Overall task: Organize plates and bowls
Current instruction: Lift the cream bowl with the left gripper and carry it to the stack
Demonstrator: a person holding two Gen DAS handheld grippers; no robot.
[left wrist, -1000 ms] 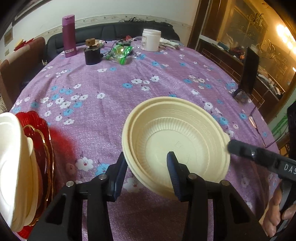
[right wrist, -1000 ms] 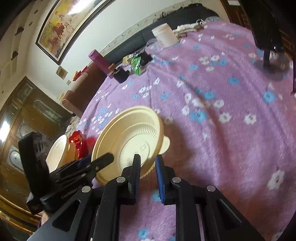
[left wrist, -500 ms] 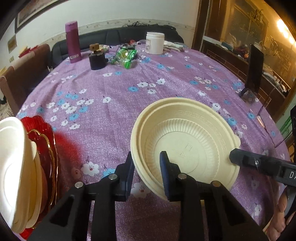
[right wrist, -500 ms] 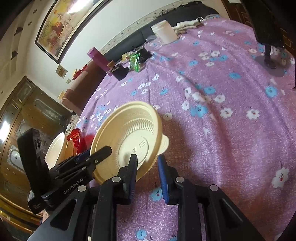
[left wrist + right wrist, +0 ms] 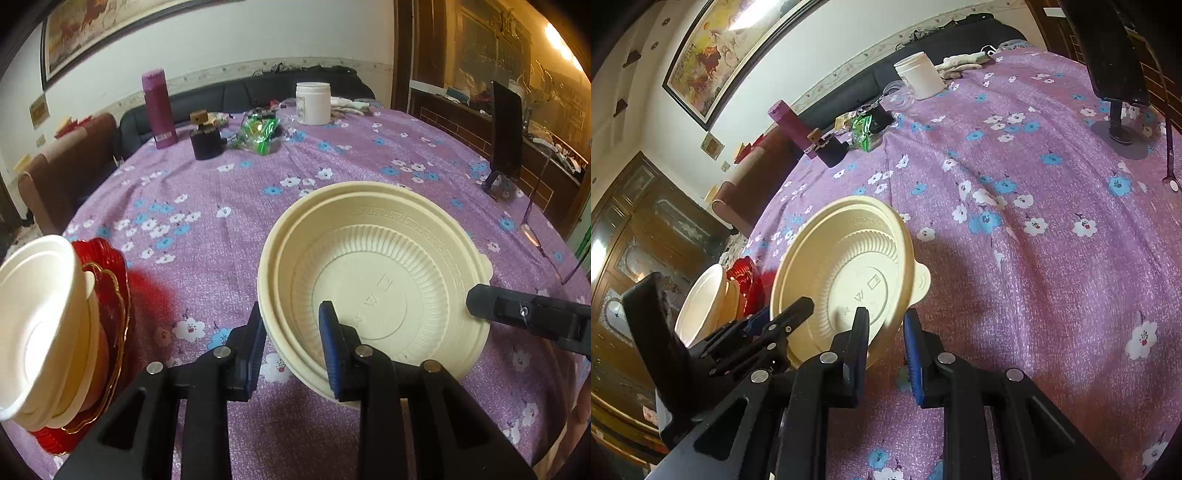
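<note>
**Both jaws clamped on the cream bowl**

Both of our grippers pinch the rim of the stacked cream bowls (image 5: 373, 280). Our left gripper (image 5: 291, 347) bites the near-left edge, one finger outside and one inside. Our right gripper (image 5: 884, 345) grips the opposite edge beside a small tab; its jaws are closing. We hold the bowls tilted above the purple flowered tablecloth (image 5: 229, 192). To the left stands a pile of white bowls (image 5: 40, 325) on red plates (image 5: 110, 266).

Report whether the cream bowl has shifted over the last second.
No. In the right wrist view the cream bowl keeps its tab just below the same white flower on the tablecloth.
</note>
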